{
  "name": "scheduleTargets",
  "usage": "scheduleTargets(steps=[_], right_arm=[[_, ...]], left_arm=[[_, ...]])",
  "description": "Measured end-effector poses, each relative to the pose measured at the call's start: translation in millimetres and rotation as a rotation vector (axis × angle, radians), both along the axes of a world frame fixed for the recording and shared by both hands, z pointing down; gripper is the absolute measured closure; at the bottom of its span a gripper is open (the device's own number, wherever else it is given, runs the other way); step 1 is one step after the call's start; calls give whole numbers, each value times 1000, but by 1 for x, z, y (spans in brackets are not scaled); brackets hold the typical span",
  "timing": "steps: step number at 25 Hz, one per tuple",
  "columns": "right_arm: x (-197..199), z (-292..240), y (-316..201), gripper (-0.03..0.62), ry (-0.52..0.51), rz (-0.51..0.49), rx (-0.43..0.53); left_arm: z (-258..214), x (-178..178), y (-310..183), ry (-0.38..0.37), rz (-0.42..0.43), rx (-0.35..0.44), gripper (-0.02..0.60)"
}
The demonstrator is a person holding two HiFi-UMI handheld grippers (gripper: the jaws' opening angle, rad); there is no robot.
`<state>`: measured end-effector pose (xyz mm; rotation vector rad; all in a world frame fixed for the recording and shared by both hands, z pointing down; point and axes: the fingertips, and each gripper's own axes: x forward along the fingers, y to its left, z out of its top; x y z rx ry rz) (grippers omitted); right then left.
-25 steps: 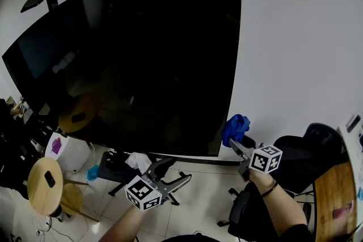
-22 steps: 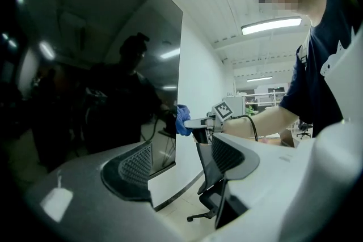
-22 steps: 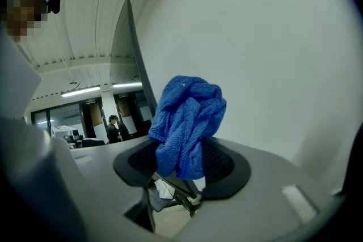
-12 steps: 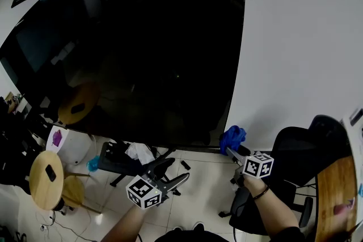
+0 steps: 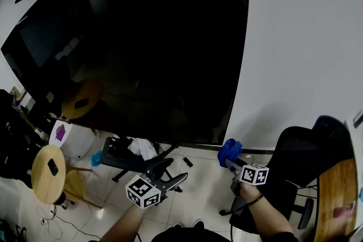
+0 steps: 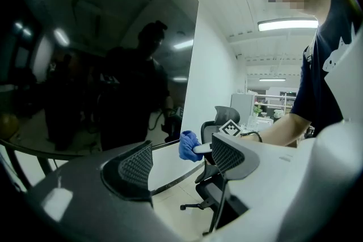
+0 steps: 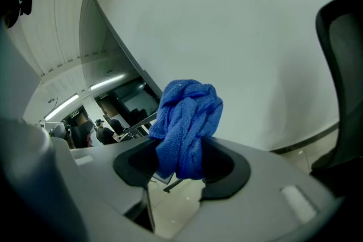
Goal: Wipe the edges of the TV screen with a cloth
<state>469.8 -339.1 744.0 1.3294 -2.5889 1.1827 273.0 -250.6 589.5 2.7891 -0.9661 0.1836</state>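
Observation:
The big black TV screen (image 5: 142, 48) fills the upper left of the head view. My right gripper (image 5: 229, 162) is shut on a bunched blue cloth (image 5: 229, 150), which hangs just below the screen's lower right corner, close to the white wall. In the right gripper view the cloth (image 7: 187, 122) bulges up from between the jaws of the right gripper (image 7: 181, 164), and the TV (image 7: 99, 31) shows edge-on at the left. My left gripper (image 5: 167, 175) hovers over the floor below the screen, open and empty. From the left gripper (image 6: 181, 164) I see the cloth (image 6: 187, 145) past its jaws.
A black office chair (image 5: 295, 161) stands right behind the right gripper. The TV stand's base (image 5: 122, 156) with a crumpled white thing (image 5: 142, 147) lies below the screen. A round wooden stool (image 5: 48, 173) is at the lower left, a wooden table (image 5: 334, 190) at the far right.
The right gripper and its cloth have sunk from beside the screen's right edge to just under the lower right corner. The left gripper has stayed nearly still and open.

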Motion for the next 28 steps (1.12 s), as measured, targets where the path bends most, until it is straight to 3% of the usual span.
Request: scheduleTargets(steps=[5,14,24,28], right_arm=[[-9,14,5,384,-146,35,-126],[-33,7,-6,384,-234,72,-183],[-66,9,-18,384,-338,208,-250],[-80,9,-24,384,-303,253,-227]], left_arm=[[6,-13,8,-10,-30,-17,275],[22,-55,13,-4,-82,-51,275],[28,-112,-17,28,-17,-80,275],[27,-135,-34,34,30,-85,275]])
